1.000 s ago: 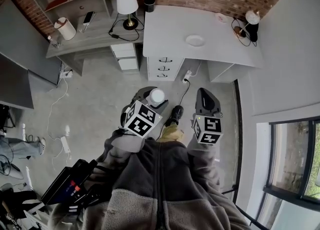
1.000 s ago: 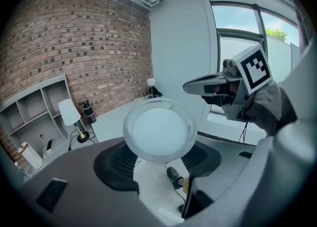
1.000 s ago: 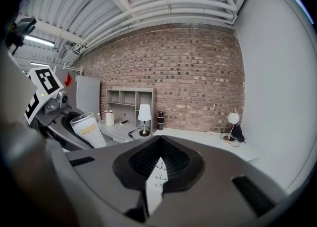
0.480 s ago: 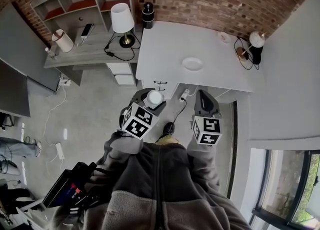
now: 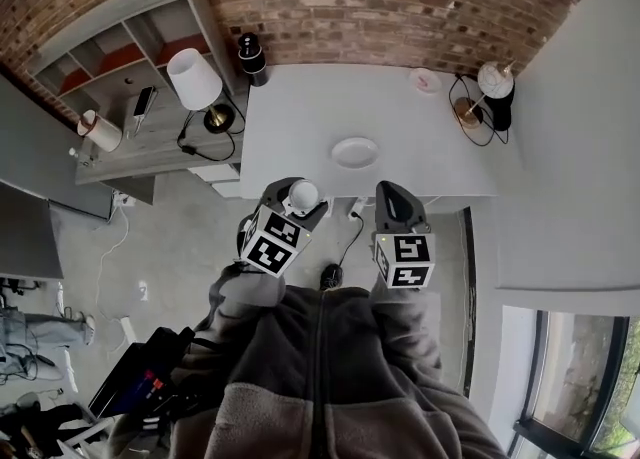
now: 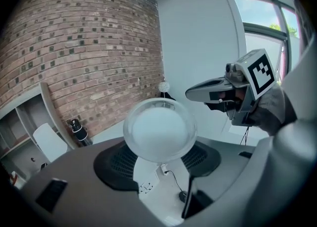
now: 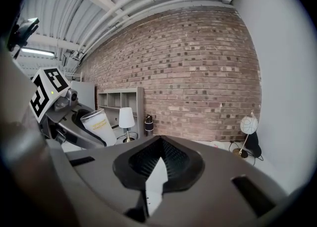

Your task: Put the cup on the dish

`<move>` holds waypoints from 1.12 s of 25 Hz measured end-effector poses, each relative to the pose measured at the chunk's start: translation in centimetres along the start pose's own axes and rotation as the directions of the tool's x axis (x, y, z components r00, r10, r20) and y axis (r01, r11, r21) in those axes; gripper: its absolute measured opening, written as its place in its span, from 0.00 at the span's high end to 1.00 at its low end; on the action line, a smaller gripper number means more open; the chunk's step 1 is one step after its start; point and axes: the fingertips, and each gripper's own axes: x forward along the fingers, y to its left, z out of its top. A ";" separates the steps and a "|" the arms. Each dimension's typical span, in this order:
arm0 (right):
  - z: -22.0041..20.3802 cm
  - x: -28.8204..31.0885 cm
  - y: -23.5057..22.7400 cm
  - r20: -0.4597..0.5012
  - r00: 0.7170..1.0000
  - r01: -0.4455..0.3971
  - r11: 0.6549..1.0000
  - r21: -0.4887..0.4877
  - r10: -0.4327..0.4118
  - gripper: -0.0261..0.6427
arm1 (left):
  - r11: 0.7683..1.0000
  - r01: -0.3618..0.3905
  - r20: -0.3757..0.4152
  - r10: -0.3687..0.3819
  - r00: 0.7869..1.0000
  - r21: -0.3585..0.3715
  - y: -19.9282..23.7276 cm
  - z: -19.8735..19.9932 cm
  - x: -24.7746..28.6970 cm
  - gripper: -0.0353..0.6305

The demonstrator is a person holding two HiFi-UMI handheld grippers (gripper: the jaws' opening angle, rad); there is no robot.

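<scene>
White cup (image 5: 304,193) is pinched in the fingers of the left gripper (image 6: 159,158), up in the air just short of the tabletop (image 5: 300,127) edge. The dish (image 5: 355,152) sits empty further in. The right gripper (image 5: 388,197) has its fingers pressed together on nothing. Looks like the carry step to me. Next it needs a reach forward over the dish, then a gentle lower.

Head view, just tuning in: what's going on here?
A person at the white table holds a gripper in each hand. The left gripper is shut on a pale cup, held at the table's near edge. The right gripper is shut with nothing in it. The dish lies bare on the table ahead, so the cup is not yet set on it.
</scene>
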 end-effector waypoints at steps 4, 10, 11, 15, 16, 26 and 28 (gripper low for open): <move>-0.7 1.9 -3.1 -0.011 1.000 -0.008 1.000 0.029 0.008 0.96 | 1.000 0.012 -0.021 -0.012 1.000 0.004 0.2 1.4 3.1 0.56; -2.1 3.9 -5.0 -0.047 0.999 -0.023 0.997 0.073 0.027 0.96 | 0.999 0.040 -0.059 -0.040 0.997 0.000 0.2 1.4 6.0 0.56; -2.4 4.0 -5.0 -0.054 0.998 -0.029 0.996 0.079 0.033 0.96 | 0.999 0.043 -0.069 -0.043 0.997 -0.003 0.2 1.3 6.4 0.56; -4.0 4.7 -5.9 -0.091 0.995 -0.033 0.995 0.093 0.041 0.96 | 0.998 0.061 -0.083 -0.062 0.995 -0.005 0.1 1.3 8.4 0.56; -4.3 5.0 -6.1 -0.099 0.994 -0.032 0.995 0.094 0.041 0.96 | 0.998 0.064 -0.089 -0.065 0.994 -0.005 0.2 1.2 8.9 0.56; -6.6 7.9 -6.1 -0.160 0.987 -0.027 0.999 0.027 0.031 0.96 | 0.989 0.147 -0.109 -0.146 0.983 0.006 0.8 -1.1 13.6 0.56; -7.5 8.8 -6.1 -0.173 0.984 -0.035 0.999 0.002 0.035 0.96 | 0.988 0.157 -0.118 -0.154 0.981 0.013 1.3 -1.6 15.1 0.56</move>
